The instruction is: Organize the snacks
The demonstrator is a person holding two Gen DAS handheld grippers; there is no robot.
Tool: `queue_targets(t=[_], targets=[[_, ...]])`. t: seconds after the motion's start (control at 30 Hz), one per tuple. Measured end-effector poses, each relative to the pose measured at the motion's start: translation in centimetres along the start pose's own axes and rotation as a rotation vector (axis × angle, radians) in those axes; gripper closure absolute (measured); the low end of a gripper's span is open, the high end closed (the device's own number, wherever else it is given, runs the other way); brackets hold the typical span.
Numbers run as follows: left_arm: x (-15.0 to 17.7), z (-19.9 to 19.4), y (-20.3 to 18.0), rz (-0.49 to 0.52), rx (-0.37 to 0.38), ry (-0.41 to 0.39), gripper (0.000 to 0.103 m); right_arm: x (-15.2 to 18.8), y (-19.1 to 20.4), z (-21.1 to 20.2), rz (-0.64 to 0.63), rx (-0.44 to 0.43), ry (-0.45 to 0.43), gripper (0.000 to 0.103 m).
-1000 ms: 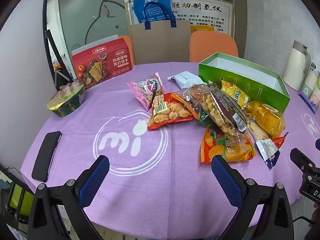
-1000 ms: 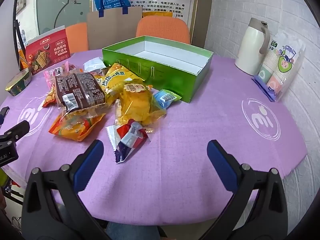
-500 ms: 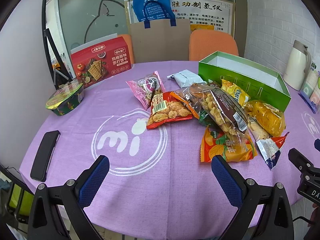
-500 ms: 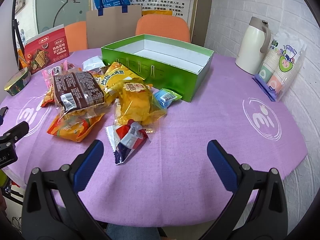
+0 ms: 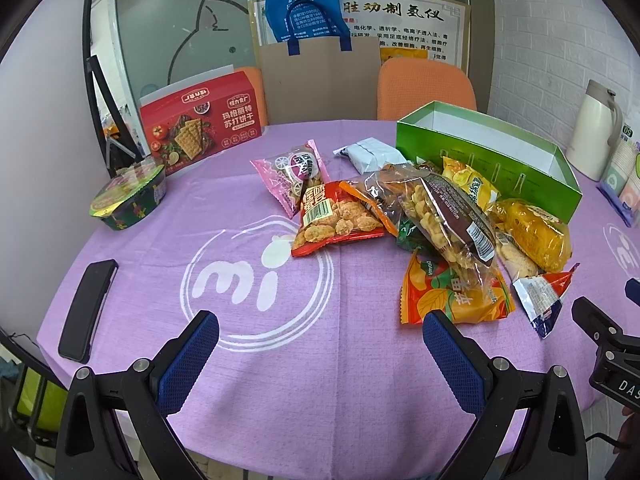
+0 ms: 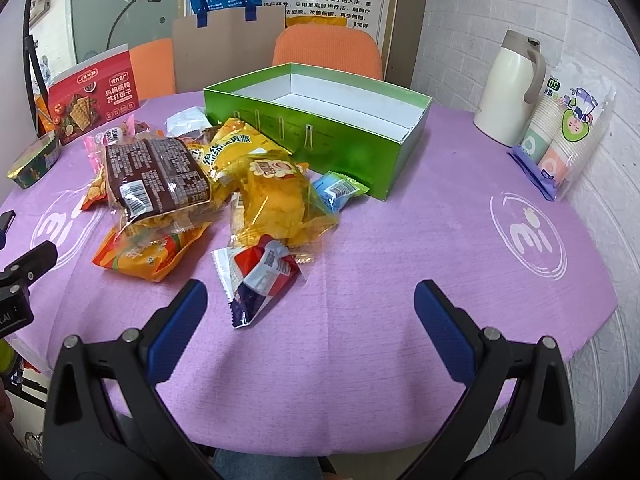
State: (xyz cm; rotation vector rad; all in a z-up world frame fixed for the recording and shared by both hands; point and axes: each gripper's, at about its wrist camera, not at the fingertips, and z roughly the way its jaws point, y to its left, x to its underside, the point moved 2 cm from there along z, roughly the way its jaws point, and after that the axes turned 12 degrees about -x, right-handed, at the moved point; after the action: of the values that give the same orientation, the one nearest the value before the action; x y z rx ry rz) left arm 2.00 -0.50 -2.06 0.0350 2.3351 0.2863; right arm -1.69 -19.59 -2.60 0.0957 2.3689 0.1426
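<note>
In the left wrist view, the left gripper (image 5: 318, 350) hangs spread wide and empty over the purple tablecloth (image 5: 280, 360); the pile of crinkly snack packets (image 5: 440, 220) lies ahead beside the open green cardboard box (image 5: 488, 168). In the right wrist view, the right gripper (image 6: 310, 310) gapes empty just short of the red-white-blue foil packet (image 6: 260, 276). Sorting looks unstarted; the next move likely calls for closing on that packet.

"mi" — tablecloth (image 5: 360, 380); "PZ" — blue bag (image 5: 308, 4)

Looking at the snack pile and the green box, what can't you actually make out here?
- Green box floor: left wrist view, hidden by its front wall.
- Green packet: left wrist view, mostly buried under the brown-labelled bag.
- Phone: right wrist view, outside the frame.
</note>
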Motion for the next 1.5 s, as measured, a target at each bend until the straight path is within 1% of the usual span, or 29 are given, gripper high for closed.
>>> queue_targets(t=[0.77, 0.83, 0.9, 0.93, 1.0, 1.03, 1.1, 1.17, 1.23, 1.33, 1.37, 1.4, 1.43, 1.5], targets=[[0.4, 0.8, -0.3, 0.004, 0.0, 0.009, 0.0, 0.0, -0.2, 1.1, 0.011, -0.008, 0.024, 0.0], [0.4, 0.8, -0.3, 0.004, 0.002, 0.008, 0.0, 0.0, -0.4, 1.2, 0.018, -0.024, 0.023, 0.0], [0.3, 0.9, -0.3, 0.004, 0.011, 0.006, 0.0, 0.0, -1.1, 1.2, 0.05, -0.078, 0.008, 0.0], [0.3, 1.0, -0.3, 0.001, 0.026, 0.009, 0.0, 0.0, -1.7, 1.1, 0.075, -0.106, -0.004, 0.0], [0.1, 1.5, -0.2, -0.004, 0.075, 0.033, 0.0, -0.2, -2.5, 1.0, 0.107, -0.131, -0.029, 0.0], [0.2, 1.9, -0.2, -0.01, 0.111, 0.055, 0.0, -0.3, -2.7, 0.9, 0.112, -0.138, -0.045, 0.0], [0.1, 2.5, -0.2, -0.023, 0.155, 0.086, 0.0, -0.5, -3.1, 0.7, 0.107, -0.165, -0.09, 0.0], [-0.1, 2.6, -0.3, -0.03, 0.197, 0.096, 0.0, -0.8, -3.3, 0.8, 0.098, -0.201, -0.109, 0.0], [-1.0, 2.0, -0.6, -0.034, 0.231, 0.076, 0.0, -1.0, -3.4, 1.1, 0.1, -0.22, -0.1, 0.0], [-3.0, 0.4, -1.4, -0.029, 0.273, 0.019, 0.0, -1.0, -4.1, 1.2, 0.131, -0.235, -0.098, 0.0], [-3.7, 0.2, -1.8, -0.026, 0.311, 0.017, 0.0, -1.0, -4.3, 1.3, 0.137, -0.237, -0.091, 0.0], [-4.3, 0.2, -2.4, -0.021, 0.368, 0.022, 0.0, -0.9, -4.5, 1.4, 0.135, -0.238, -0.085, 0.0], [-4.8, 0.4, -3.0, -0.016, 0.402, 0.029, 0.0, -0.8, -4.6, 1.5, 0.129, -0.237, -0.081, 0.0], [-5.4, 1.4, -4.3, -0.002, 0.431, 0.048, 0.001, -1.0, -4.6, 1.6, 0.112, -0.242, -0.079, 0.0]])
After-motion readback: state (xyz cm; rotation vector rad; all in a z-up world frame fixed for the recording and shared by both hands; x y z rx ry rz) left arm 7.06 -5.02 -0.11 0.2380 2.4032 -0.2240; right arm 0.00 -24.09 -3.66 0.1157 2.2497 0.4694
